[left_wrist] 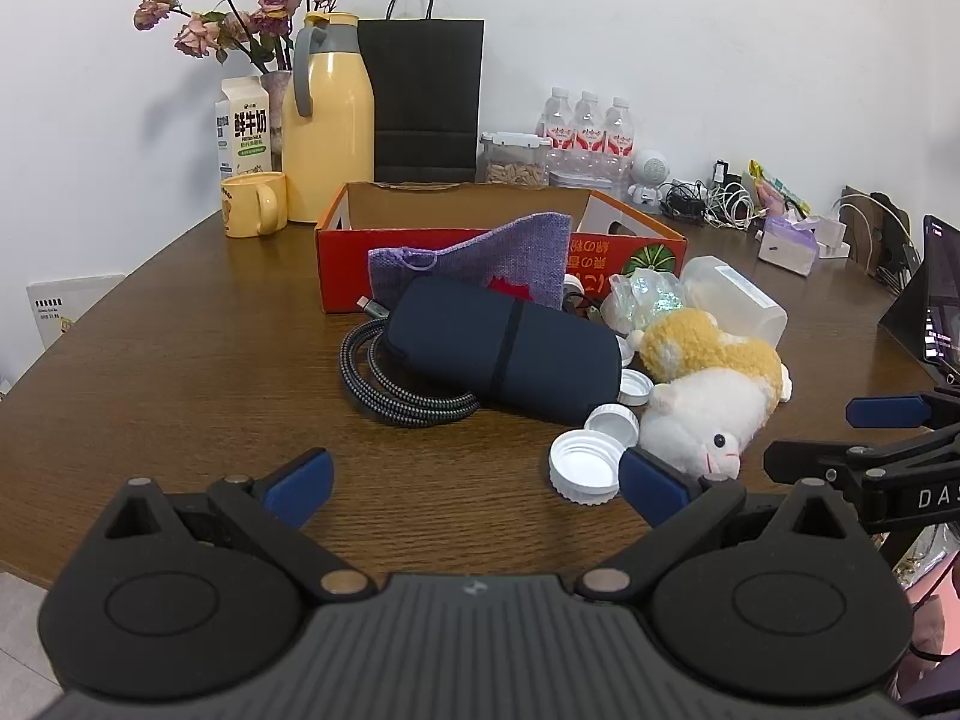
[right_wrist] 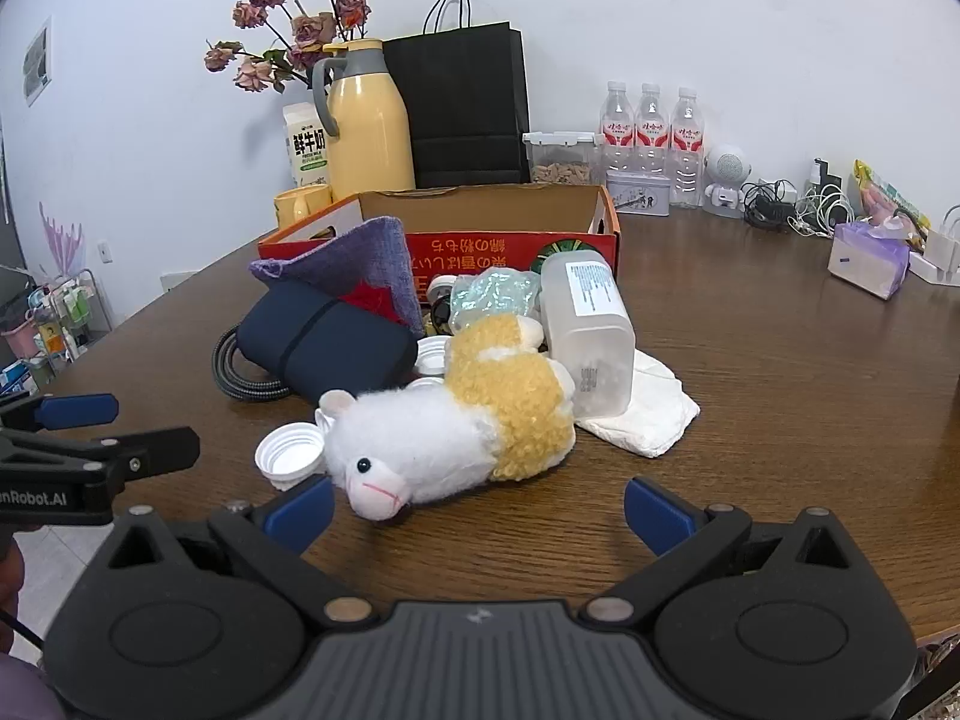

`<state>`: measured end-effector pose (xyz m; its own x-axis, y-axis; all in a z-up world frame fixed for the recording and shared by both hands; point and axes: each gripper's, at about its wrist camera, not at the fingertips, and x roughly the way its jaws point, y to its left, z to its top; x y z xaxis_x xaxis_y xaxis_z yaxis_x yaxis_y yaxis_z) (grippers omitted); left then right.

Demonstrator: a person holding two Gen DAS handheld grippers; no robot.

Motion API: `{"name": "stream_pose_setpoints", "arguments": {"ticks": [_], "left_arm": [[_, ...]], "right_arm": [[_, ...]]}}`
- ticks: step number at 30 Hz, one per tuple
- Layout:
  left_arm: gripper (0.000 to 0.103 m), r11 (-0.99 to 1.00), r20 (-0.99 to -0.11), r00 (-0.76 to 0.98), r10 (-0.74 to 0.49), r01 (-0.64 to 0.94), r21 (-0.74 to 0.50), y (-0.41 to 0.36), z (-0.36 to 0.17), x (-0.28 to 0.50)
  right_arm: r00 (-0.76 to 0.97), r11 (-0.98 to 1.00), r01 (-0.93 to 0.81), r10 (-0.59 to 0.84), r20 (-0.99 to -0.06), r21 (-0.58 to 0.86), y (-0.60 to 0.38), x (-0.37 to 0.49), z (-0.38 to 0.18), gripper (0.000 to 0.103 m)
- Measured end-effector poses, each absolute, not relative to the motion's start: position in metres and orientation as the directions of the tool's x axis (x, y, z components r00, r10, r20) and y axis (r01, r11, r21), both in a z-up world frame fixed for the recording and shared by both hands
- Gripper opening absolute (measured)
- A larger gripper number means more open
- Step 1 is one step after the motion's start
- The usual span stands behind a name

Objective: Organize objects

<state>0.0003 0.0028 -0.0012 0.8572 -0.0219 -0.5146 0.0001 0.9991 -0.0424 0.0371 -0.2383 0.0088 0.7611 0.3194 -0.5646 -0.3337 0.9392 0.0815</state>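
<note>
Right wrist view puts the right gripper [right_wrist: 479, 510] nearest, jaws spread wide and empty, with the plush toy [right_wrist: 456, 420] lying on its side just ahead, its snout near the left finger. Left of it, the left gripper [left_wrist: 474, 480] is likewise fully open and holds nothing, with white caps [left_wrist: 585, 465] beside its right finger. Behind these lie a dark pouch [left_wrist: 504, 348] on a braided cable [left_wrist: 390, 384], a purple cloth [left_wrist: 480, 264] and a clear container [right_wrist: 591, 330], all heaped against the open orange box [left_wrist: 480, 240]. No pick has begun; the next move probably means closing on the plush and carrying it to the box. Small items between cloth and container are hard to identify, and the box floor is hidden.
</note>
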Motion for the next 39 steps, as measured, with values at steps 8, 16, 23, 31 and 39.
{"name": "stream_pose_setpoints", "arguments": {"ticks": [8,16,23,31,39], "left_arm": [[0.103,0.999,-0.515,0.857,-0.023,0.001,-0.043,0.0036,-0.0011,0.0003],[0.103,0.999,-0.516,0.856,-0.025,0.002,-0.044,0.0039,-0.0010,0.0004],[0.103,0.999,-0.516,0.856,-0.025,0.003,-0.044,0.0041,-0.0010,0.0004],[0.103,0.999,-0.516,0.856,-0.026,0.003,-0.045,0.0042,-0.0008,0.0004],[0.103,0.999,-0.517,0.856,-0.027,0.004,-0.045,0.0043,-0.0007,0.0004]], "right_arm": [[0.760,0.939,-0.333,0.319,-0.566,0.082,-0.2383,0.0372,0.0089,0.103],[0.760,0.940,-0.332,0.317,-0.567,0.080,-0.2360,0.0372,0.0055,0.103],[0.760,0.940,-0.332,0.317,-0.567,0.080,-0.2358,0.0372,0.0046,0.103],[0.759,0.940,-0.331,0.317,-0.568,0.081,-0.2360,0.0370,0.0050,0.103],[0.759,0.940,-0.331,0.316,-0.569,0.081,-0.2359,0.0368,0.0047,0.103]]}}
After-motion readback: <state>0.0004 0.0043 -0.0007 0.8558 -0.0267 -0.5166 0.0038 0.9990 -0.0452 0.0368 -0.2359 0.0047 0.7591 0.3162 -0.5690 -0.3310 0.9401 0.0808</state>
